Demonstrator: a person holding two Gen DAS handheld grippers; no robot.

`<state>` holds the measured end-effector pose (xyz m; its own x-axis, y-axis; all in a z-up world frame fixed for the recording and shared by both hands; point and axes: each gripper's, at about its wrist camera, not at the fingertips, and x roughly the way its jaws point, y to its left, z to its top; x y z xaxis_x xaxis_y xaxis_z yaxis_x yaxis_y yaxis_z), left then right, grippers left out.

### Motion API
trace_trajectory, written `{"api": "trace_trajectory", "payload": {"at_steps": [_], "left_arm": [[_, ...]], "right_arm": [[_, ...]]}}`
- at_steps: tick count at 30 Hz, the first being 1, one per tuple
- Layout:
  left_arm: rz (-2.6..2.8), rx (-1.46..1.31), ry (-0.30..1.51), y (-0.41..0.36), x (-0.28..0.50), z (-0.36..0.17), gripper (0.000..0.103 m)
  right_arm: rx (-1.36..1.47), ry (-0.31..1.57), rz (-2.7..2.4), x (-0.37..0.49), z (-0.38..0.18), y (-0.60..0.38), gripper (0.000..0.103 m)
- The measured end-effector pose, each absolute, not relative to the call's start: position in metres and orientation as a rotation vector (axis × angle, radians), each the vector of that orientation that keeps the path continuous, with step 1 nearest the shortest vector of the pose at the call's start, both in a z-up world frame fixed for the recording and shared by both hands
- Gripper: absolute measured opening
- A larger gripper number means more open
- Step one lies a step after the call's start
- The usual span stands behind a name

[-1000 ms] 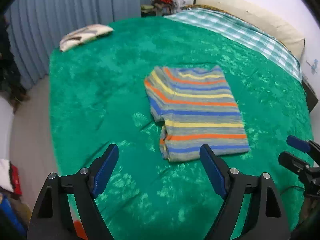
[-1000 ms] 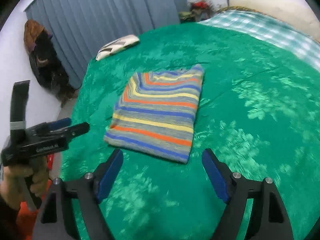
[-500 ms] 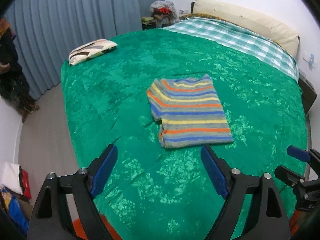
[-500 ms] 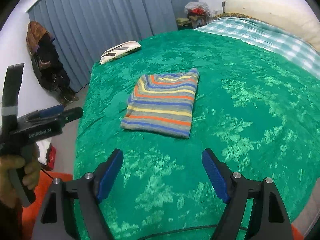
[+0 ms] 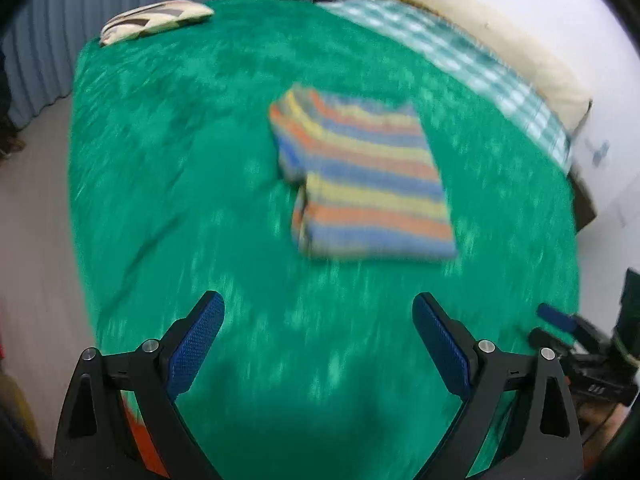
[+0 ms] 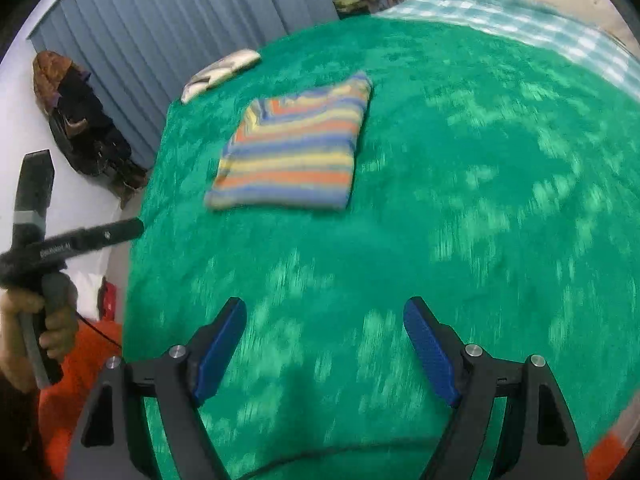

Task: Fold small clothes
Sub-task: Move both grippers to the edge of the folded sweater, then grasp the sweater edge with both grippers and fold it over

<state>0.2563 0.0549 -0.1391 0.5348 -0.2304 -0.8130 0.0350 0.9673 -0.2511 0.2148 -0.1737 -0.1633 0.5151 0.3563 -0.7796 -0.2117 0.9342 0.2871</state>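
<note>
A small garment [image 5: 364, 176] with orange, yellow, blue and grey stripes lies folded into a neat rectangle on the green blanket [image 5: 180, 160]. My left gripper [image 5: 318, 312] hovers over bare blanket short of the garment's near edge, its jaws wide and empty. My right gripper [image 6: 324, 316] stands open too, over the blanket and well back from the striped garment [image 6: 292, 148]. In the right wrist view a hand [image 6: 44, 312] holds the left gripper [image 6: 134, 227] off the bed's left side. Both views are blurred by motion.
A patterned pillow [image 5: 156, 20] lies at the bed's far corner, and a checked sheet [image 5: 460, 52] and cream bolster [image 5: 500, 36] run along the far side. Blue curtains [image 6: 180, 40] and dark hanging clothes [image 6: 80, 120] stand beyond. Orange cloth [image 6: 80, 400] lies below the bed edge.
Both grippers have drawn back from the garment toward the near bed edge, the left then shifting closer again. The left jaws have widened a little. The garment has not moved.
</note>
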Motion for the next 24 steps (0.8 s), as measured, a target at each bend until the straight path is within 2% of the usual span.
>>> {"api": "trace_trajectory", "payload": {"at_steps": [3,6,11,14,16,17,19,24], "left_arm": [[-0.179,-0.240,0.987,0.058,0.308,-0.142,0.096],[-0.175,-0.249,1.042,0.054,0.364,-0.169,0.096],[-0.119,-0.270,1.132,0.058,0.420,-0.212,0.092],[-0.152,-0.301,1.110,0.054,0.430,-0.217,0.090],[-0.208,-0.284,1.111,0.042,0.437,-0.220,0.057],[-0.237,-0.279,1.127,0.038,0.441,-0.222,0.018],[-0.230,-0.236,1.122,0.028,0.443,-0.218,0.016],[-0.247,-0.187,0.989,0.019,0.413,-0.166,0.015]], "right_arm": [[0.201,0.917,0.353,0.260,-0.152,-0.180,0.080],[0.263,0.919,0.395,0.320,-0.154,-0.182,0.080],[0.360,1.001,0.420,0.415,-0.189,-0.176,0.080],[0.380,1.069,0.429,0.458,-0.220,-0.161,0.080],[0.378,1.076,0.418,0.475,-0.234,-0.149,0.079],[0.378,1.050,0.434,0.479,-0.235,-0.142,0.062],[0.329,1.061,0.450,0.487,-0.234,-0.125,0.027],[0.169,0.946,0.408,0.470,-0.187,-0.103,0.022]]}}
